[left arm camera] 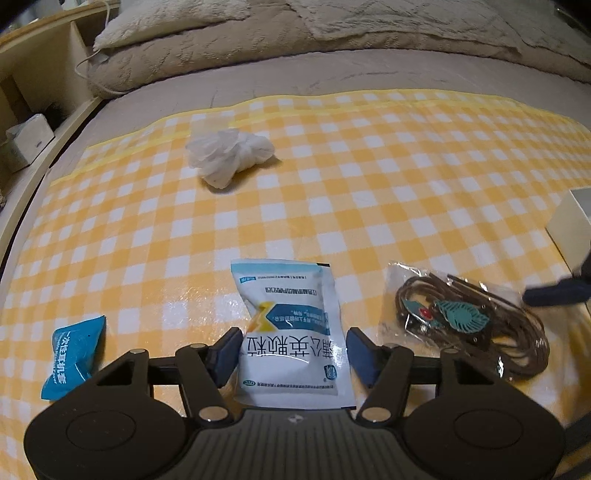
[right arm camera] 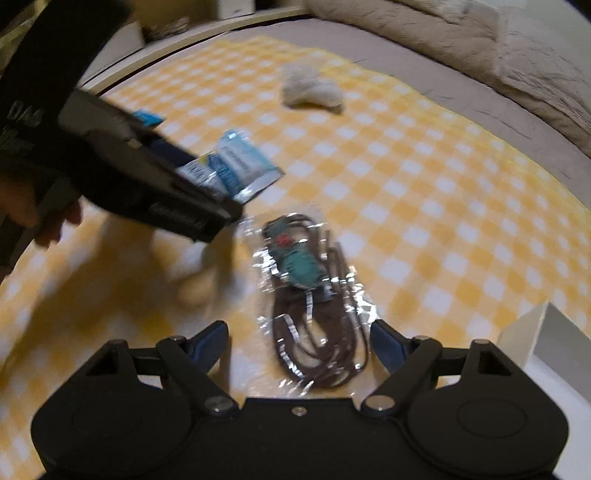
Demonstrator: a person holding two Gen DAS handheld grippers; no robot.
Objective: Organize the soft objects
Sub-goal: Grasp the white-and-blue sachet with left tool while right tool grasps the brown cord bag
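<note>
Sachet [left arm camera: 291,332] lies near on the checked cloth [left arm camera: 369,184], seen from the left wrist, between the fingers of the left tongs [left arm camera: 291,354]. The left finger [left arm camera: 225,354] sits right at its edge, the right one [left arm camera: 364,358] just clear, so the tongs are part open with no firm hold to be seen. A blue packet [left arm camera: 74,354] lies near left, and a clear bag of brown cord [left arm camera: 469,325] near right. A crumpled white bag [left arm camera: 229,155] sits far, well apart, with bare cloth all round it. A white box [left arm camera: 572,225] stands at the right edge. Beyond the cloth come grey bed [left arm camera: 332,70], pillows [left arm camera: 166,22], and a wooden shelf [left arm camera: 37,55] far left.

From the right wrist, blurred, the right tongs [right arm camera: 299,343] stand wide open around the near end of the cord bag [right arm camera: 314,295], their fingers clear of it. The left tongs [right arm camera: 155,181] reach in from the left over the sachet [right arm camera: 236,166], a hand [right arm camera: 33,210] behind them. Open cloth [right arm camera: 443,203] spreads right and far.
</note>
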